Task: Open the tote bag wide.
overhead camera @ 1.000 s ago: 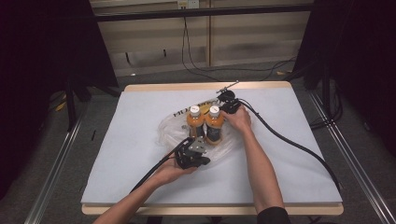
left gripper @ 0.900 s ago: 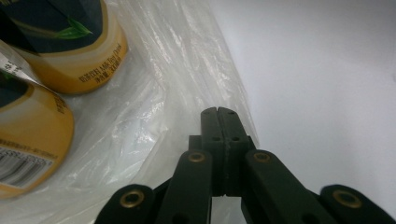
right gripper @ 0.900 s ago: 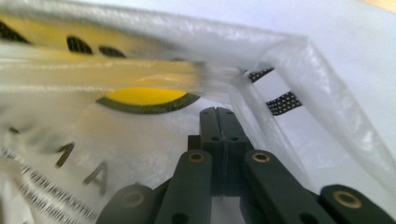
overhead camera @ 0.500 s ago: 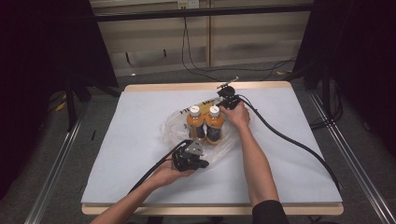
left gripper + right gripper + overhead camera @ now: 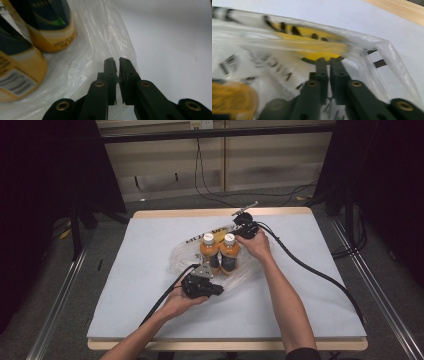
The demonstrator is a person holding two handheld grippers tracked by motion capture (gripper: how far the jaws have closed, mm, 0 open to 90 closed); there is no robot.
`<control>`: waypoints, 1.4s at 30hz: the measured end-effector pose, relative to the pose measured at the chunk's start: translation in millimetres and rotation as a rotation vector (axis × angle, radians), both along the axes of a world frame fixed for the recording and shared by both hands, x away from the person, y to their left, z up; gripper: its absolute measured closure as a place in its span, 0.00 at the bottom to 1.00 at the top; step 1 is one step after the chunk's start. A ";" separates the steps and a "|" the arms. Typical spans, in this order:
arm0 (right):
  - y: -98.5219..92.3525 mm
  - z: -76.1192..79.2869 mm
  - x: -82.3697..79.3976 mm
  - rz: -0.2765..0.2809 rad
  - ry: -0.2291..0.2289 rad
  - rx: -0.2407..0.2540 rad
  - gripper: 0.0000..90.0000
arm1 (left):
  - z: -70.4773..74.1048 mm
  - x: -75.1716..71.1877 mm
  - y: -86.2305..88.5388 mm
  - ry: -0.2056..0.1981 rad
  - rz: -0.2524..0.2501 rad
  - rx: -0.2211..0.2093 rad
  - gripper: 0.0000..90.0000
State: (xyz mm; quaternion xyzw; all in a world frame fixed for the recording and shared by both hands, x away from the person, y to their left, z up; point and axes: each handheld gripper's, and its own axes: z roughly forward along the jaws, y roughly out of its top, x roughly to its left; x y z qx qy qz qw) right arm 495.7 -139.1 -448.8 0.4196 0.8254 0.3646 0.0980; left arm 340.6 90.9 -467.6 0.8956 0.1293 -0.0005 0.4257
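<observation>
Two orange drink bottles with white caps (image 5: 209,252) (image 5: 229,251) stand upright inside a clear plastic bag (image 5: 182,257) at the middle of the table. My left gripper (image 5: 218,290) lies at the bag's near edge. Its jaws (image 5: 117,62) have just been opening and stand a narrow slit apart over the film (image 5: 100,37), with the bottles (image 5: 53,25) to their left. My right gripper (image 5: 239,231) is at the bag's far edge, beside the right bottle. Its jaws (image 5: 328,61) have also just been opening, with a thin gap and the printed film (image 5: 287,47) at their tips.
The white table cover (image 5: 310,270) stretches wide around the bag, with a wooden rim (image 5: 175,213) at the far edge. Black cables (image 5: 310,270) trail from both grippers toward the near side. Dark curtains and metal rails flank the table.
The right hand has shifted a little at the bag's far edge and sits slightly higher. The left hand has stayed about where it was.
</observation>
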 end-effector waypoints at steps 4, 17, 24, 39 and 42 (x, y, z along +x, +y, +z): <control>-10.4 12.3 -26.3 0.029 -0.057 0.006 0.81 | 9.5 -4.3 8.4 -0.029 0.024 -0.056 0.75; -49.4 35.1 -86.4 -0.001 -0.238 0.097 0.37 | 25.7 -11.2 44.1 -0.083 0.157 -0.110 0.31; -71.7 33.5 -125.3 -0.045 -0.285 0.160 0.17 | 33.1 -19.2 66.8 -0.137 0.216 -0.140 0.15; -118.9 27.1 -208.5 -0.120 -0.315 0.182 0.09 | 29.6 -51.9 128.9 -0.190 0.381 -0.150 0.06; -129.8 23.6 -226.8 -0.172 -0.330 0.191 0.11 | 23.6 -52.9 142.1 -0.180 0.422 -0.150 0.06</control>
